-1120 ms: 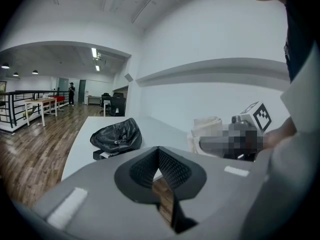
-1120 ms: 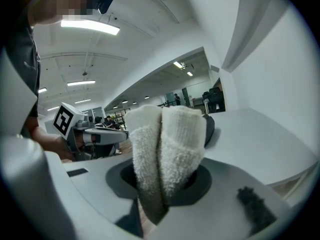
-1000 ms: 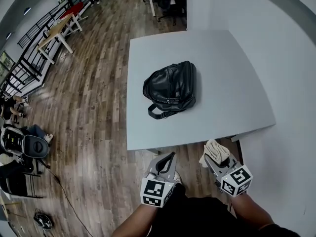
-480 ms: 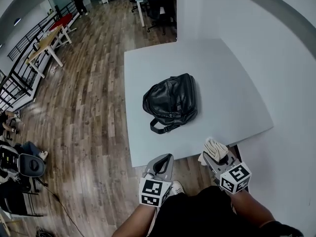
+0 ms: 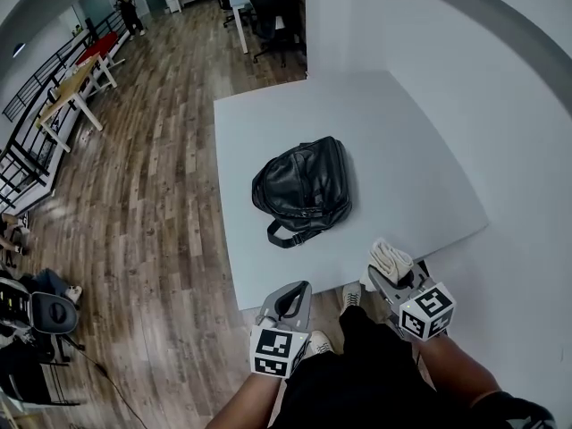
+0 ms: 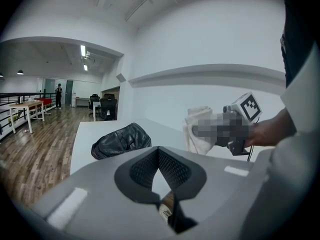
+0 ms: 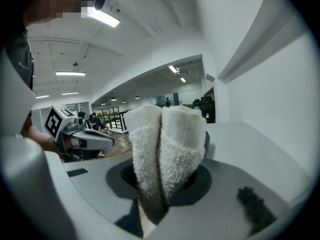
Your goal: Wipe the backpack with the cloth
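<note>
Since a second ago the table's near edge has slid down the head view toward both grippers, so the cloth now overlaps that edge at lower right instead of hanging short of it. The right gripper is clamped on the folded white cloth. Its own view shows the two rolled halves of the towel pinched upright between the jaws. The left gripper, at lower centre over the wooden floor, has its jaws together with nothing between them. The black backpack lies flat near the middle of the white table, up and to the left of the cloth. It is well apart from the cloth, with bare tabletop between them. Its long axis runs roughly up the frame, leaning toward the upper right, and a strap loop trails from its lower end toward the near edge. The left gripper sits almost straight below the bag, and the two look about equally far from it. The right one holds the cloth, so I judge the coming reach goes up-left across the table. There is one backpack, one cloth, one table and two grippers.
</note>
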Motion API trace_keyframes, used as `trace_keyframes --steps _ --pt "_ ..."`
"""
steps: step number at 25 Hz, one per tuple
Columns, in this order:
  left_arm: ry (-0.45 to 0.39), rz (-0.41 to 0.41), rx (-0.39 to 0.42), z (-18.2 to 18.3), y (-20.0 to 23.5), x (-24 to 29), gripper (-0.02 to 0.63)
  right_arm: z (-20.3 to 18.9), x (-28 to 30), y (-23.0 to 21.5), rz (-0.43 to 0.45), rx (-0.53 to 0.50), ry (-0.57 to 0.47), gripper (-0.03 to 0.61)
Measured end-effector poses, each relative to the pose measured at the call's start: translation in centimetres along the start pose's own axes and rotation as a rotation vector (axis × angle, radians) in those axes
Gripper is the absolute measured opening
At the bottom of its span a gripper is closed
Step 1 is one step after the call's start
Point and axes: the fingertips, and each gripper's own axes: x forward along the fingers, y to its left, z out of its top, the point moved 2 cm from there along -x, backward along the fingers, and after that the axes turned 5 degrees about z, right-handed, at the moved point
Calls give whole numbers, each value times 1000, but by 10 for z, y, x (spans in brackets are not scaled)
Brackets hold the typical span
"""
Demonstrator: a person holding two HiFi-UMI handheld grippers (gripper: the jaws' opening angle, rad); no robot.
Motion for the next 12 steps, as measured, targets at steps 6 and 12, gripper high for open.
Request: trace_keyframes --steps 6,12 --pt "5 34 9 2 8 -3 6 3 9 -19 -14 -17 3 98" --pt "43 38 23 -3 9 3 6 0 22 -43 -21 -19 5 98"
